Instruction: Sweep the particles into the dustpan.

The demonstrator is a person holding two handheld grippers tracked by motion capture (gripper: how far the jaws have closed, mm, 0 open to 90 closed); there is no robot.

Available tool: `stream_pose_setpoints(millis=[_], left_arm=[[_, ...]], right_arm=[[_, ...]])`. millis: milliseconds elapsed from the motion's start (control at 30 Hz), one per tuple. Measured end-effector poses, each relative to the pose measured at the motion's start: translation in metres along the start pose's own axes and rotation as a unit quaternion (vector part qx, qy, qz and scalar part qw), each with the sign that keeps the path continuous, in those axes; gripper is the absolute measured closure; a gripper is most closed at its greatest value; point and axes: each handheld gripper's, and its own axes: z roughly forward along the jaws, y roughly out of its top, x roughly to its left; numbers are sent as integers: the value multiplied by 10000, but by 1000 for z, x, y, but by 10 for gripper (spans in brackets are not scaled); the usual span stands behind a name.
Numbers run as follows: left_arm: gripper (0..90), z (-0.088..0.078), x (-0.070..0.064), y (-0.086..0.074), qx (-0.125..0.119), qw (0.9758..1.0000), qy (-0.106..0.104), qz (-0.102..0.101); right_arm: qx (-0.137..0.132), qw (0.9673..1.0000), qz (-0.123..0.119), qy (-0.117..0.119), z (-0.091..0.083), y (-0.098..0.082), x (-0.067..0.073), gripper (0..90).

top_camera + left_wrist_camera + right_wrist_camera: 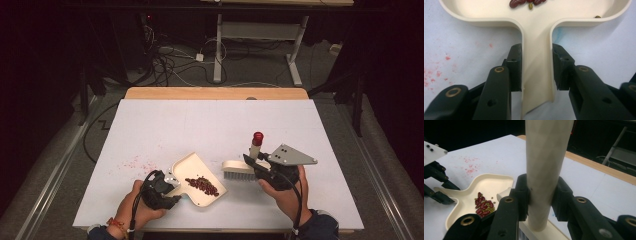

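Observation:
A cream dustpan lies on the white table near its front edge, with a heap of red beans in it. My left gripper is shut on the dustpan's handle, its jaws pressing on both sides. To the right stands a cream brush, bristles down, with a red-tipped upright handle. My right gripper is shut on that handle. From the right gripper view the dustpan and beans lie to the left, with the left gripper beyond.
Red stains mark the white table left of the dustpan. A wooden strip runs along the far edge. Beyond it are desk legs and cables on the floor.

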Motion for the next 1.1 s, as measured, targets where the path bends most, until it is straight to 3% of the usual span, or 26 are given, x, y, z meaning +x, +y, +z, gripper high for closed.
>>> stream_pose_setpoints(millis=[700,1100], left_arm=[[631,-1,17,-5,-175,9992,124,-326],[627,-2,27,-8,-176,9985,243,-466]], right_arm=[[105,9998,124,-93,-4,-5,-19,701],[274,9996,-72,75,-6,-4,-23,700]])
